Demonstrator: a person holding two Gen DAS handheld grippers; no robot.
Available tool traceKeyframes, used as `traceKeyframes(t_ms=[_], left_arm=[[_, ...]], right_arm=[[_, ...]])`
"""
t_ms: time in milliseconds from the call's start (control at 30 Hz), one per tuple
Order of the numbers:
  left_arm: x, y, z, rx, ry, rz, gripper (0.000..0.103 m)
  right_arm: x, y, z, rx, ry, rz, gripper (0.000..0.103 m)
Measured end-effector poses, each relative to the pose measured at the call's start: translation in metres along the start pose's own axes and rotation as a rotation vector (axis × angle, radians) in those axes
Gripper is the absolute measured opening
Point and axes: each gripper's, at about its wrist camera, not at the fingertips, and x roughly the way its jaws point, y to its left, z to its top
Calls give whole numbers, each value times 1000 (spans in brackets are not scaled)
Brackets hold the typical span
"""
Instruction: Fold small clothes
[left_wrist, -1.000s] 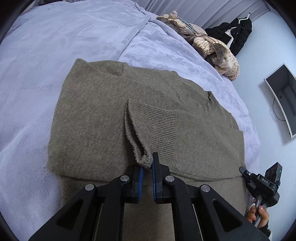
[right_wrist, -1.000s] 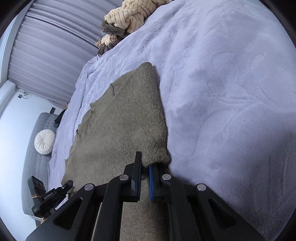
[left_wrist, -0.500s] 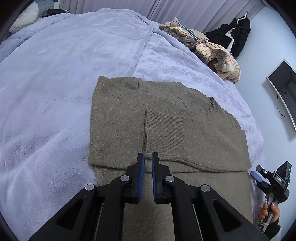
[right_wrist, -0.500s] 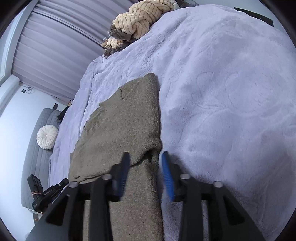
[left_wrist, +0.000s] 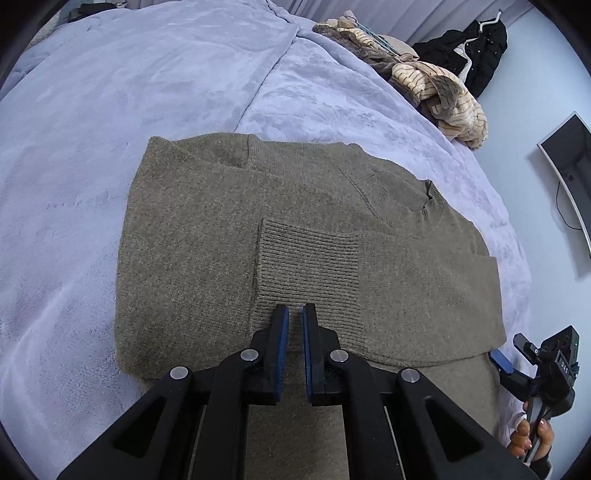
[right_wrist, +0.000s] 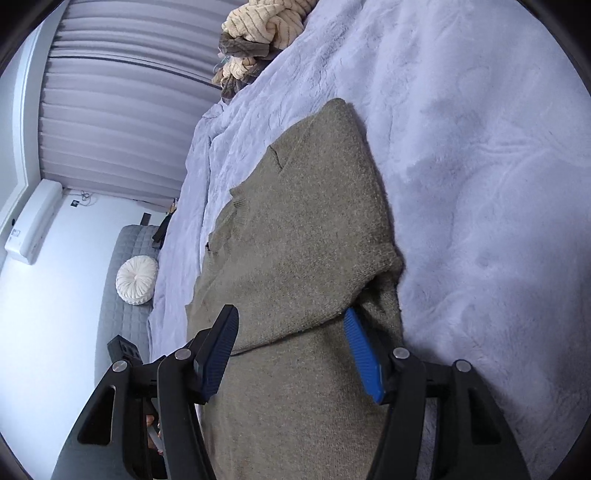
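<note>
An olive-brown knit sweater (left_wrist: 192, 236) lies flat on the lilac bed cover (left_wrist: 110, 85), its sleeve folded across the body with the ribbed cuff (left_wrist: 306, 266) on top. My left gripper (left_wrist: 292, 317) hovers just over the cuff's near edge, jaws nearly closed and holding nothing. The sweater also shows in the right wrist view (right_wrist: 295, 229). My right gripper (right_wrist: 291, 332) is wide open over the folded sleeve's edge at the sweater's right side, empty. It also shows in the left wrist view (left_wrist: 532, 354), held by a hand.
A pile of striped beige and brown clothes (left_wrist: 436, 88) sits at the far edge of the bed, also in the right view (right_wrist: 255, 33). A black jacket (left_wrist: 476, 48) hangs beyond. A monitor (left_wrist: 569, 170) is on the right wall. A grey sofa with a white cushion (right_wrist: 136, 275) stands left.
My left gripper let go of the sleeve cuff, which now lies flat on the sweater. My right gripper opened wide and released the sweater's folded edge. Both pulled back slightly.
</note>
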Motion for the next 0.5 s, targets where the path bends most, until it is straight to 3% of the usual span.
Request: traceKeyframes(t_ms=[233, 500], left_arm=[[-8, -3, -7, 49, -20, 60, 8], [-9, -2, -7, 45, -15, 29, 8]], right_arm=[[9, -3, -2, 18, 8, -5, 63], [8, -1, -1, 15, 8, -4, 63]])
